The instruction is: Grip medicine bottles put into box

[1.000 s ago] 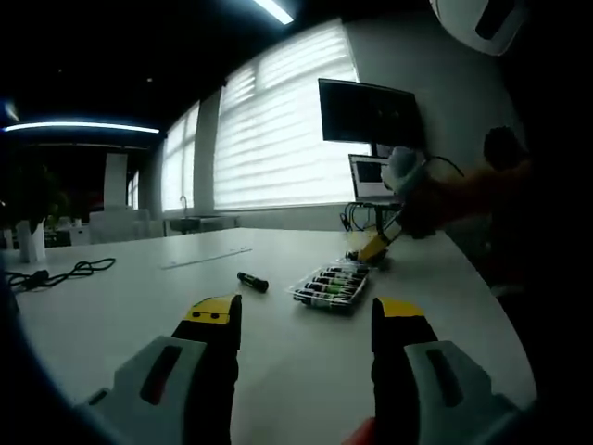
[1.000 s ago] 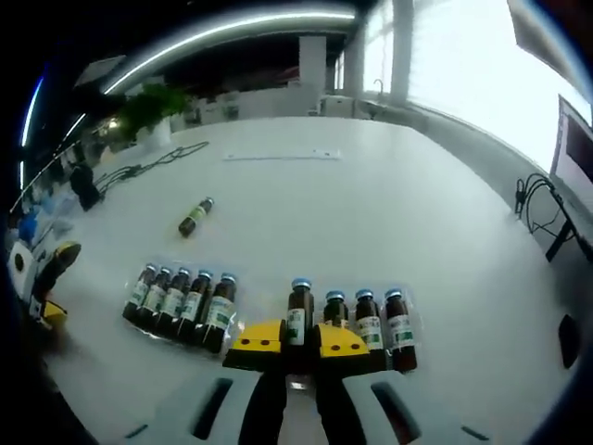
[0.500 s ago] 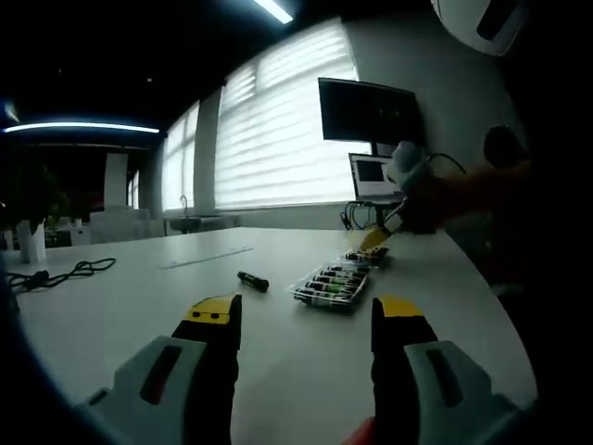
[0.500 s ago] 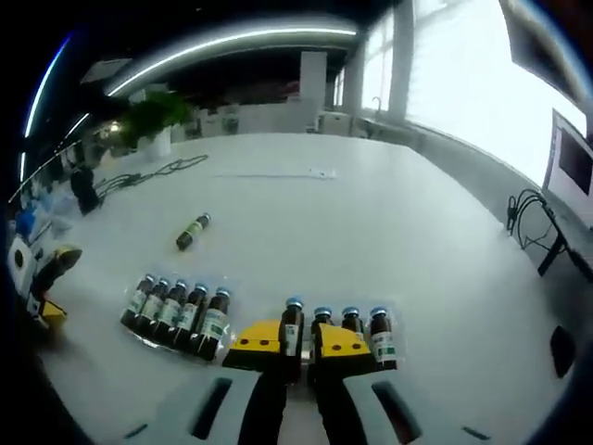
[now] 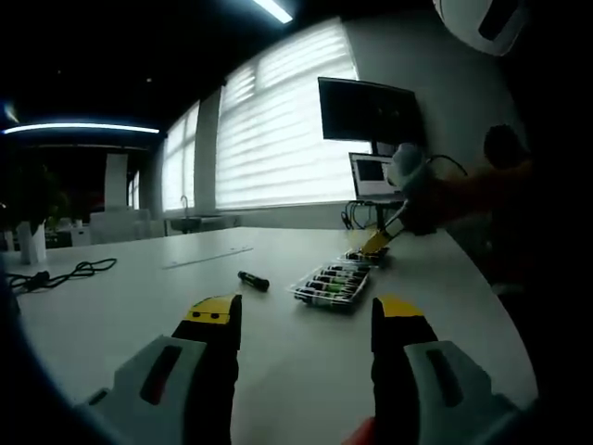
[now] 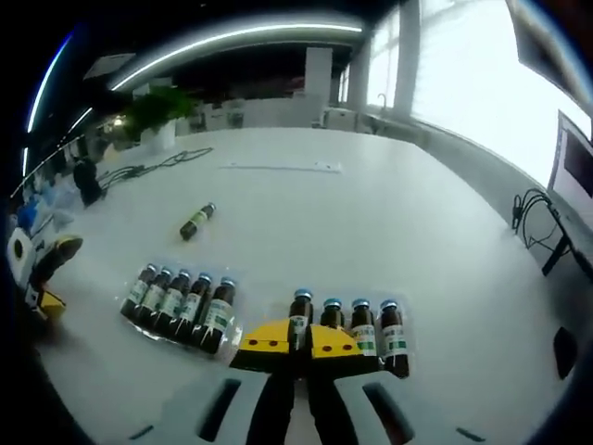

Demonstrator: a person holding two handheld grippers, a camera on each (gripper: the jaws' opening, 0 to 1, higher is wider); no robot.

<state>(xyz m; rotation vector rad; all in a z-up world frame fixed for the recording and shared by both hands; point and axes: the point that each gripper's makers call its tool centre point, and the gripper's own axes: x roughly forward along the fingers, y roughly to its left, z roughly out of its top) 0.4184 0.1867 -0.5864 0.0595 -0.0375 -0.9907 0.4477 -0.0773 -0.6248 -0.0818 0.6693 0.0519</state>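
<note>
Brown medicine bottle (image 6: 298, 321) sits clamped between the right gripper (image 6: 295, 339) jaws, low over the tray (image 6: 372, 341). Left gripper (image 5: 305, 326) hovers level, jaws spread, empty.

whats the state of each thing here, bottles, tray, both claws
left claw: open, holding nothing, above the table
right claw: shut on a bottle at the tray
gripped bottle: upright between the jaws, beside three others
row of five bottles: standing in the clear tray, untouched
loose bottle: lying on its side on the table, apart from the tray
laptop: open, screen lit
</note>
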